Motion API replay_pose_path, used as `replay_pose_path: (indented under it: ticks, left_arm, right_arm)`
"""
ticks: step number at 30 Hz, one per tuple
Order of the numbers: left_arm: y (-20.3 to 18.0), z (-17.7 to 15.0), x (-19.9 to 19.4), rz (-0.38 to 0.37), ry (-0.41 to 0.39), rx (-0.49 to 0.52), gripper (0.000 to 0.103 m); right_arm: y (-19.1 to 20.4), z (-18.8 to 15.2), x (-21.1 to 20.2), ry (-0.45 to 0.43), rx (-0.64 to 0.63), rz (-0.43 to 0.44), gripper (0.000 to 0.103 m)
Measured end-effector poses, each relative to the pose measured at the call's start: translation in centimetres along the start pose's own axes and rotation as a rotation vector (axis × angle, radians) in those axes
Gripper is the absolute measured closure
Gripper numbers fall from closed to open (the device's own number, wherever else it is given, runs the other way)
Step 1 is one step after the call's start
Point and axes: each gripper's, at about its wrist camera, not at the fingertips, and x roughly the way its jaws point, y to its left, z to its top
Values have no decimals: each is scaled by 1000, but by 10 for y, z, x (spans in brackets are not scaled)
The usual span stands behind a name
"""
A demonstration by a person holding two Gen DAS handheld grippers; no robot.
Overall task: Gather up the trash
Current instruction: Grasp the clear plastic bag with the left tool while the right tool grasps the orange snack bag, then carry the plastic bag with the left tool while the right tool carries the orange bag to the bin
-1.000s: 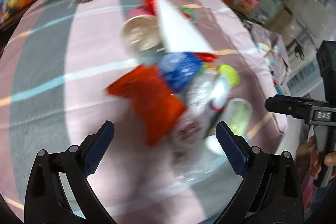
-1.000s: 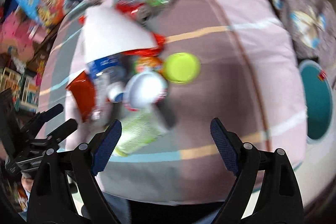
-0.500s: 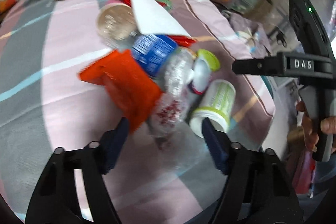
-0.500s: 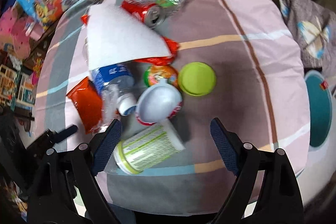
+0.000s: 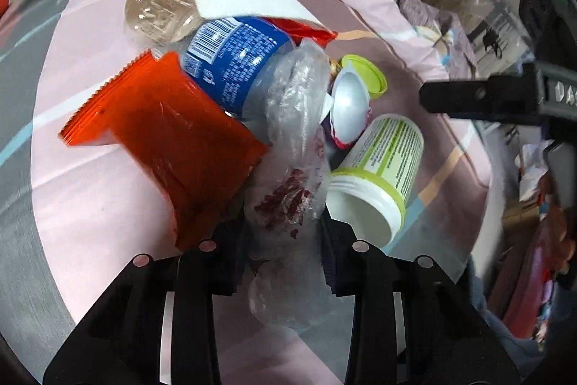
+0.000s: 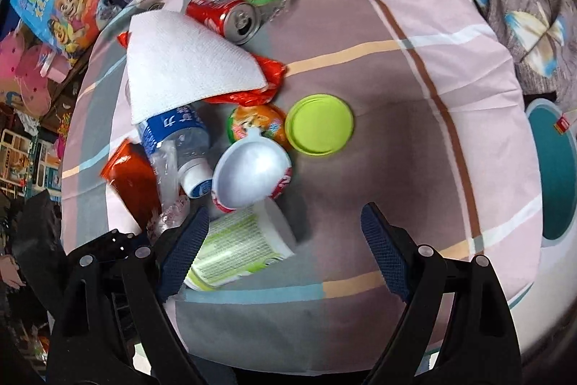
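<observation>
As its jaws have just been closing, we see our left hand-held gripper (image 5: 283,233) pinching a crinkly clear plastic wrapper (image 5: 294,147), light and slippery, beside the orange snack packet (image 5: 162,132) on the worktop (image 6: 396,103); the right hand-held gripper (image 6: 285,240) hovers wide open, empty.

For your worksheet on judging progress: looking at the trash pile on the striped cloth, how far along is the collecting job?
Nothing looks collected yet. In hand: the left gripper has just been closing, and its fingers now pinch the clear plastic wrapper. The right gripper hangs open, holding nothing. Left on the cloth: orange packet, blue-label bottle, white tub, red can, green lid, paper towel.
</observation>
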Motion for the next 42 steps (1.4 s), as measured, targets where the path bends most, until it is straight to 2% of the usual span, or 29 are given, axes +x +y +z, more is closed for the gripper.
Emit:
replay_pose_path:
  ticks: [5,9,17,20,26,30,32,33,34,35,37,42]
  left_arm:
    - [18,2,-44,-21,-88,-39,70]
    - [48,1,-72,-1,-141,-101,70]
    - [115,-14,-86,55,-158,-256,70]
    - [129,-19,-86,61,-152,-286,69]
    - [147,-24,-84,67,-137,-326,69]
    - [151,-26,-81,71,-127,-337,69]
    - [150,-26,-78,72,-119,-338,69]
    - [150,-26,-77,72,-117,-339,69]
    - [149,-25,-76,71,-114,-340,69]
    - [148,-24,-75,72,-113,-340,69]
    - [144,-22,-75,70,-113,-336,69]
    - [127,-12,-82,67,-132,-297,69]
  right_arm:
    - [26,2,2,7,-60,18,20]
    - [52,4,8,26,-105,49,21]
    - [119,2,37,123,-214,142,21]
    - [137,2,52,140,-249,120,21]
    - [149,3,84,160,-245,57,20]
    - [148,-1,98,136,-245,34,20]
    - [148,-3,95,96,-259,46,28]
    - [146,-2,93,82,-261,52,47]
    - [144,-1,92,85,-251,82,56]
    - [140,1,89,90,-226,114,59]
    - [134,3,84,88,-213,138,79]
    - [123,0,60,73,-199,215,82]
